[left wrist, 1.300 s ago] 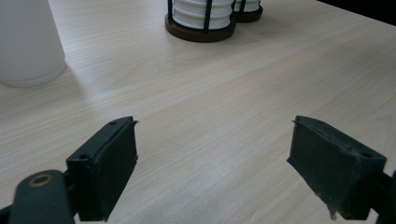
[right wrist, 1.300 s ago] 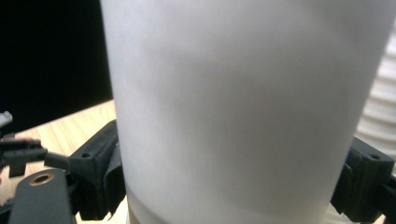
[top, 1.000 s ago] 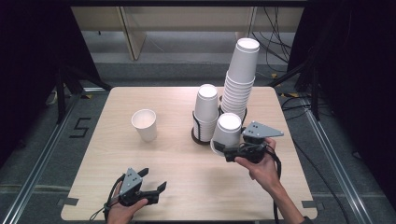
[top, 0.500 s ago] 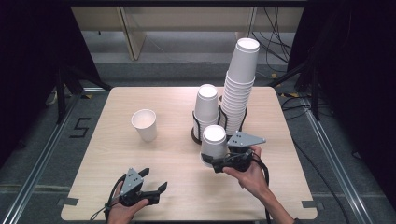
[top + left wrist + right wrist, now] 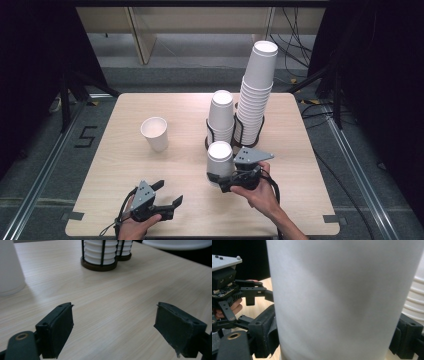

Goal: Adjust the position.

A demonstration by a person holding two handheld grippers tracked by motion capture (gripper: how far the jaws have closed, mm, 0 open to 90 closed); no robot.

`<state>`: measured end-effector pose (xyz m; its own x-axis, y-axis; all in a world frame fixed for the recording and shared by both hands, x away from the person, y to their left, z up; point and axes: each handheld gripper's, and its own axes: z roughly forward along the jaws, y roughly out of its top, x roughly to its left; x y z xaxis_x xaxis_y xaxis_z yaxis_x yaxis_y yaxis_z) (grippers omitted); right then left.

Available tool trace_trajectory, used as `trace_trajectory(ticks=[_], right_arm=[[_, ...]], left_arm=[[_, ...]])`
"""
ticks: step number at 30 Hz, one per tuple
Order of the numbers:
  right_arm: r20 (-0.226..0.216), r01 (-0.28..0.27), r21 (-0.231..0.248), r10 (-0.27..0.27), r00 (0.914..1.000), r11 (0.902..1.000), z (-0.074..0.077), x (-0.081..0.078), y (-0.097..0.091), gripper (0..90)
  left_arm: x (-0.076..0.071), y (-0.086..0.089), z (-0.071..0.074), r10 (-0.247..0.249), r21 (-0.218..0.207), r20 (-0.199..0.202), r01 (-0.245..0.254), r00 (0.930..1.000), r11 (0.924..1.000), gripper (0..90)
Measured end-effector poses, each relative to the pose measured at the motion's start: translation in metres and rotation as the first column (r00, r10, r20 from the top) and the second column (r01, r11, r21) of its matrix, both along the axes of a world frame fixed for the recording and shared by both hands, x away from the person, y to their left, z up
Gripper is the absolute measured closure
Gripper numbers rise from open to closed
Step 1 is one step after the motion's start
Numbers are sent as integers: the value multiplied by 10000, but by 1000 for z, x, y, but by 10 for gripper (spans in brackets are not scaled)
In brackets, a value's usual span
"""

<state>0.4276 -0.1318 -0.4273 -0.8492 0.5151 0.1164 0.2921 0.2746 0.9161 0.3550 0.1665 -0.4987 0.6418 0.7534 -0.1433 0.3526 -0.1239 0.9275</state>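
Right gripper point(image 5: 223, 181) is clamping an upside-down white paper cup point(image 5: 220, 161) near table centre, at 6 o'clock of the black wire holder point(image 5: 210, 134) carrying two stacks. Upright white paper cup point(image 5: 155, 133) is sitting at 10 o'clock. Left gripper point(image 5: 168, 194) is resting wide apart, holding nothing.

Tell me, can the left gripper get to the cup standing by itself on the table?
Probably yes. The left gripper is open and holds nothing, and only bare table lies between it and the lone cup. The right gripper, holding another cup, is off to the side.
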Motion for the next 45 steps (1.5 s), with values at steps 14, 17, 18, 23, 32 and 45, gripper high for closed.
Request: trace_trajectory(ticks=[14, 17, 18, 23, 32, 45], right_arm=[[18, -399, 442, 398, 9992, 9982, -8, -6, 24, 147], [-47, -525, 502, 528, 9986, 9974, -11, -7, 28, 147], [-64, -649, 591, 654, 9978, 9961, -12, -7, 29, 148], [14, -838, 557, 838, 9965, 9949, -15, -10, 38, 148], [23, -1030, 544, 1031, 9947, 9932, -14, -17, 49, 148], [162, -1494, 747, 1486, 9888, 9860, -14, -27, 60, 148]], left_arm=[[-5, -47, 2, -826, -925, 996, 919, 9916, 9915, 145], [-5, -49, 3, -844, -1221, 936, 956, 9920, 9879, 145], [-4, -50, 2, -828, -1398, 873, 945, 9927, 9857, 145], [-4, -48, 5, -764, -1874, 1061, 954, 9914, 9776, 144], [-4, -48, 6, -547, -1585, 1181, 732, 9915, 9846, 69], [-4, -52, 7, -476, -1520, 1324, 678, 9900, 9860, 5]])
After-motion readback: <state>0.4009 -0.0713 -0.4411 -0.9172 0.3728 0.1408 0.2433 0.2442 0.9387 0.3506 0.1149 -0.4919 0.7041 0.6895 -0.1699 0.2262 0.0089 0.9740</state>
